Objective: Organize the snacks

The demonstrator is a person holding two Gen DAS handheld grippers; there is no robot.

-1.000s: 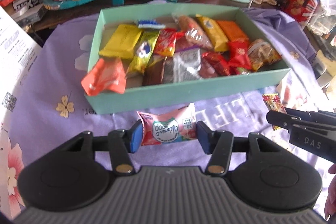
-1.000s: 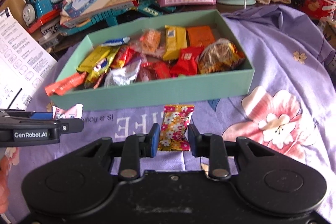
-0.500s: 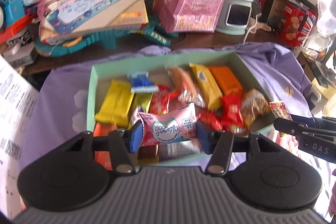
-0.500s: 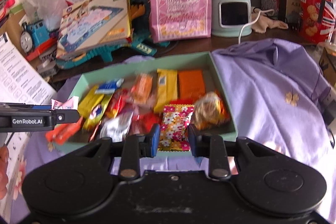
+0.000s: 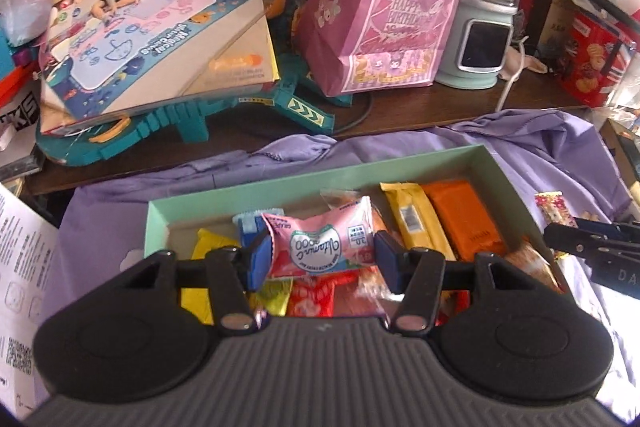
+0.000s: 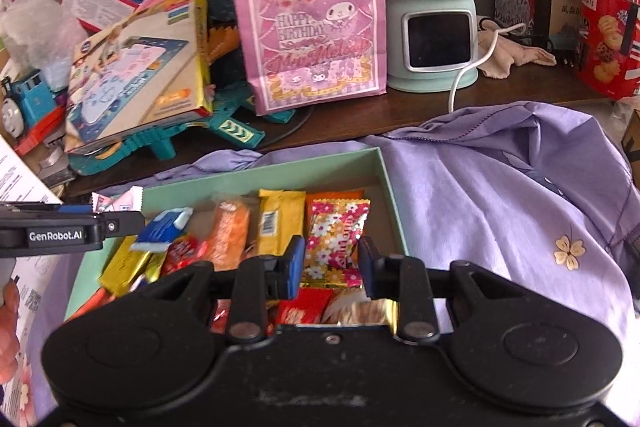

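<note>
My left gripper [image 5: 322, 261] is shut on a pink snack packet [image 5: 320, 245] and holds it above the mint-green box [image 5: 320, 175], which is filled with several wrapped snacks. My right gripper [image 6: 328, 267] is shut on a red floral candy packet [image 6: 336, 239] and holds it above the right half of the same box [image 6: 280, 173]. The right gripper's side with its floral packet [image 5: 554, 205] shows at the right edge of the left wrist view. The left gripper's side with the pink packet [image 6: 120, 201] shows at the left edge of the right wrist view.
The box rests on a purple floral cloth [image 6: 500, 195]. Behind it stand a pink birthday gift bag [image 6: 312, 15], a toy box on a teal stand [image 6: 136, 67], a mint appliance [image 6: 432, 39] with a white cord, and a red biscuit tin [image 6: 608, 43]. Printed paper [image 5: 20, 267] lies left.
Both grippers lifted their packets from in front of the box and moved forward; they now hover over the snacks inside it. Both grips stayed shut.
</note>
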